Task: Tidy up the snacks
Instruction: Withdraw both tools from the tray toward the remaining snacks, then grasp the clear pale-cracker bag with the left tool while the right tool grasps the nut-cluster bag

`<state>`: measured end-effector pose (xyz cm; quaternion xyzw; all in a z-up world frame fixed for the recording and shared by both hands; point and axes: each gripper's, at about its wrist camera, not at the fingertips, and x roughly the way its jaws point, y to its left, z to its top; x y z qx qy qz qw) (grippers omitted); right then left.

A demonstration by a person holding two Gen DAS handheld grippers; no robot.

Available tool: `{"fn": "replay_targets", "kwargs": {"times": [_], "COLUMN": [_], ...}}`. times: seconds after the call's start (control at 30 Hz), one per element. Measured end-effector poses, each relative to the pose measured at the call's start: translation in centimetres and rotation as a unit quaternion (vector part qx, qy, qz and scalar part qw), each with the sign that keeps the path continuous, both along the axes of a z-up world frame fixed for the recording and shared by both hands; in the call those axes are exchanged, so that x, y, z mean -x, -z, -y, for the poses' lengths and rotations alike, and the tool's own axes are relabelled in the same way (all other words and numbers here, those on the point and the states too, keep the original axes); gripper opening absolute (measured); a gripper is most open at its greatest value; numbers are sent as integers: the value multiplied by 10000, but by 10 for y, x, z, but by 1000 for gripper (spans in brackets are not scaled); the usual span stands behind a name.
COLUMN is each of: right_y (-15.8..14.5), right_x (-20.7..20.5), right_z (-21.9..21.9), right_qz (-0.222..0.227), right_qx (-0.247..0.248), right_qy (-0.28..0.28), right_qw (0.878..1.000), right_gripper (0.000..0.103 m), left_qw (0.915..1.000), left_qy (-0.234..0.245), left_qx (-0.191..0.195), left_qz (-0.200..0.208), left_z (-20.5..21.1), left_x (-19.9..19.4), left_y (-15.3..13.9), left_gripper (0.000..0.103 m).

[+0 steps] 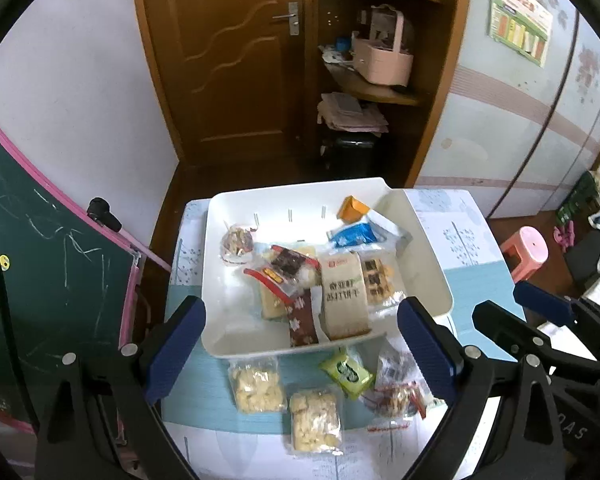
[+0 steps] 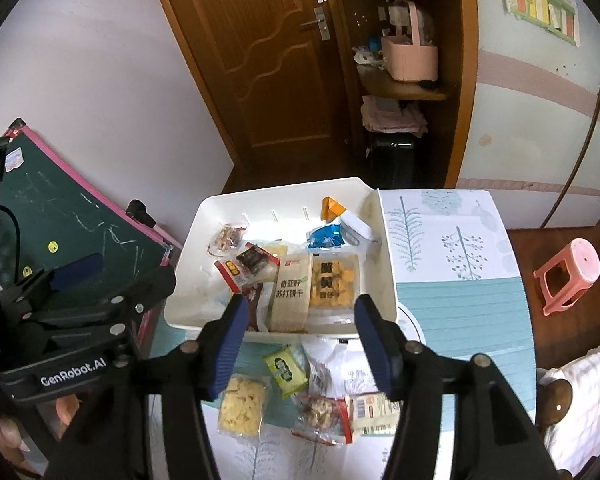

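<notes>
Snacks (image 1: 332, 280) fill the white tray (image 1: 216, 248); loose packets (image 1: 316, 416) lie on the desk (image 1: 460, 240) just before it. Left claw (image 1: 300, 356) gapes empty above them and could nudge the tray. Beyond the tray, a brown door (image 1: 228, 60).

From the right, the right claw (image 2: 300, 344) is open, empty; a slippery green packet (image 2: 286, 368) before the tray may slide off the patterned cloth.

A brown wooden door (image 1: 236, 52) stands beside corner shelves (image 1: 380, 92) (cluttered, with a pink basket (image 1: 382, 60)), white wall left, pink stool (image 2: 568, 276) on wooden floor.
</notes>
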<state>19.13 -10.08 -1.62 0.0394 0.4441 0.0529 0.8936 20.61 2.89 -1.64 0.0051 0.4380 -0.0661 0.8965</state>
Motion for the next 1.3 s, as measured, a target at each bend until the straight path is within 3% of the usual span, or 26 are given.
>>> {"fn": "replay_targets", "kwargs": {"times": [0.33, 0.67, 0.93, 1.3], "right_y": [21, 84, 131, 169], "right_x": [45, 79, 78, 57], "right_z": [9, 32, 42, 17], "right_qz": [41, -352, -836, -1088], "right_qx": [338, 782, 441, 446], "right_qy": [210, 326, 146, -522], "right_qw": [9992, 9958, 9954, 9917], "right_gripper": [59, 59, 59, 59], "left_qw": [9996, 9949, 9868, 9811], "left_qy": [114, -126, -390, -614], "left_qx": [116, 167, 304, 277], "left_qz": [-229, -983, -1541, -1813], "left_z": [-1, -14, -18, -11], "left_x": [33, 60, 71, 59], "left_y": [29, 108, 170, 210], "left_gripper": [96, 96, 96, 96]}}
